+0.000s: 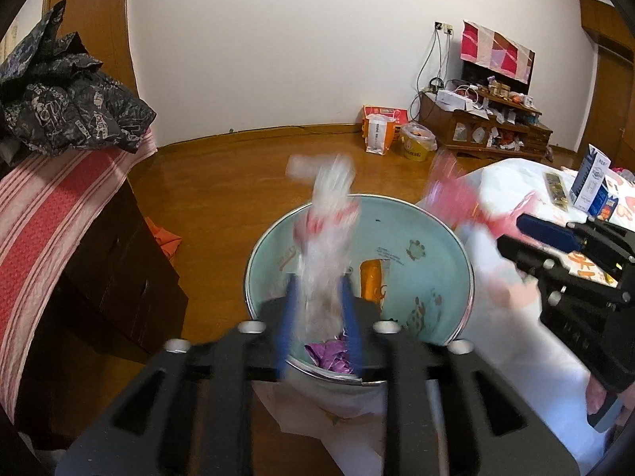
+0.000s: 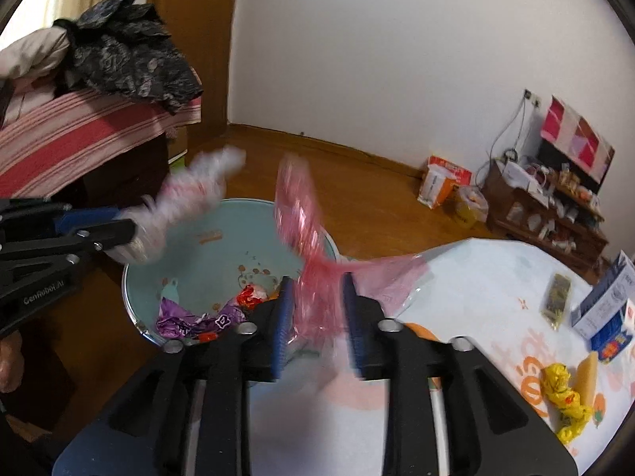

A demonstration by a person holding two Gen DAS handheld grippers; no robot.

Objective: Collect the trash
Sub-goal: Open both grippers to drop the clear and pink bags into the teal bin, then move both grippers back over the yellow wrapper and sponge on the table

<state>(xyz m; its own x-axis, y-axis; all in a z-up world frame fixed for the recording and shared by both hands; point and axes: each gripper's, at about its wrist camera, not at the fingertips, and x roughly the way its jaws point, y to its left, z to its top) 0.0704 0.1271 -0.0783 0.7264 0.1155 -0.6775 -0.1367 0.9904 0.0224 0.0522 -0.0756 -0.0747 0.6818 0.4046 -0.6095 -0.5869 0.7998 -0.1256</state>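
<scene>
You were partway through. The teal bin (image 2: 206, 254) beside the table (image 2: 476, 277) already held a purple wrapper (image 2: 186, 323) and a red-orange one (image 2: 248, 297). Your left gripper (image 1: 319, 309) had its fingers clamped on a clear and white plastic wrapper (image 1: 325, 230) above the bin; your right gripper (image 2: 317, 309) pinched a pink plastic bag (image 2: 305, 230) at its rim. Both were blurred, so their hold looked firm only as far as I could tell. On the table there remained a yellow wrapper (image 2: 565, 400), a dark packet (image 2: 557, 297) and a blue-white carton (image 2: 607, 309).
</scene>
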